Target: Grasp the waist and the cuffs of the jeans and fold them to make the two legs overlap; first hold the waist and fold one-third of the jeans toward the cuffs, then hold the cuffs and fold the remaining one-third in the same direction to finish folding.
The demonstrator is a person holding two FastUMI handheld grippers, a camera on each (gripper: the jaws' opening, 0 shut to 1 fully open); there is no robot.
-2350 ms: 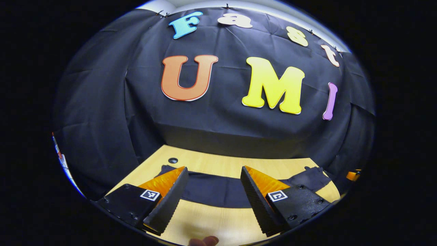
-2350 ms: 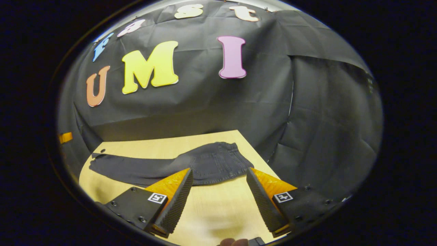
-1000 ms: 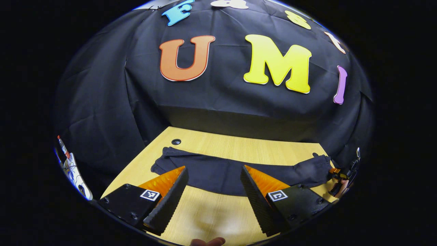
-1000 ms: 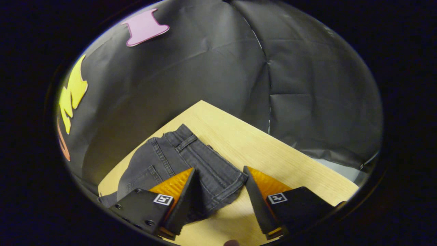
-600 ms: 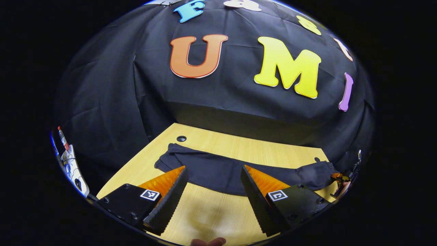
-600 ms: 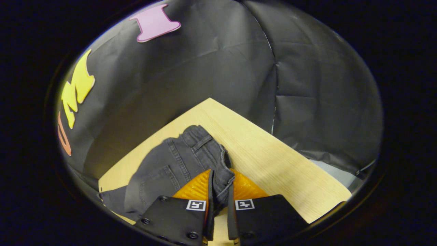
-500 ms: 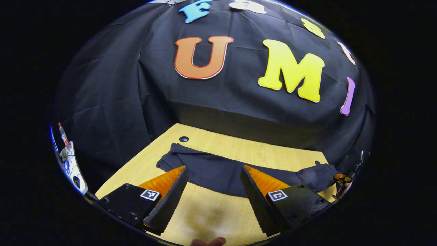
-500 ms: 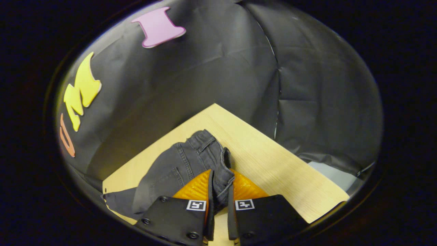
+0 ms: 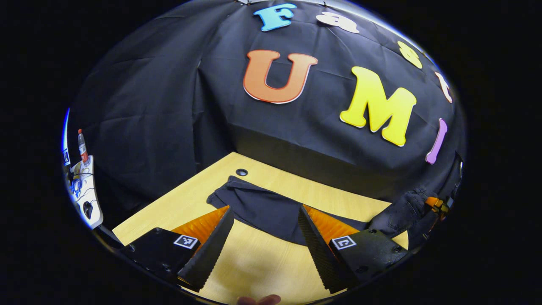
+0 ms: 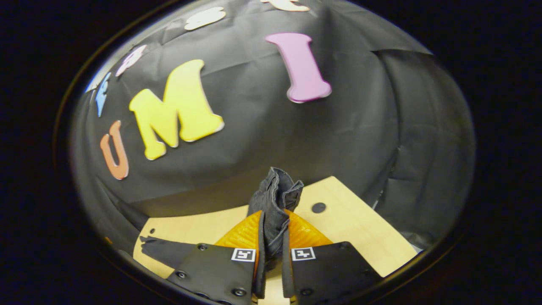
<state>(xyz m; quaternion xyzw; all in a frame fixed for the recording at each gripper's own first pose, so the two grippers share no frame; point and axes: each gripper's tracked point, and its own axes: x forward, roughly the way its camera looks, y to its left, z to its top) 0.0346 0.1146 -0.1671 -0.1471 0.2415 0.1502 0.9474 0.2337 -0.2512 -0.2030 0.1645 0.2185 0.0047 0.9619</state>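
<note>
Since a moment ago the right gripper [image 10: 271, 258], clamped on the jeans [image 9: 271, 209] waist, has lifted it off the table [image 9: 271, 262]. The left gripper [image 9: 264, 243] hangs with jaws apart near the legs. Every fold remains.

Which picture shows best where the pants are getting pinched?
The right gripper view: the right gripper is shut on the bunched waist of the jeans. The left gripper view shows that lifted waist only small, far right.

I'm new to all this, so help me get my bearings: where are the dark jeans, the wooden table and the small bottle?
dark jeans [image 10: 275, 199]: right gripper view, bunched waist.
wooden table [image 9: 262, 262]: left gripper view, bare top.
small bottle [image 9: 82, 146]: left gripper view, body.
</note>
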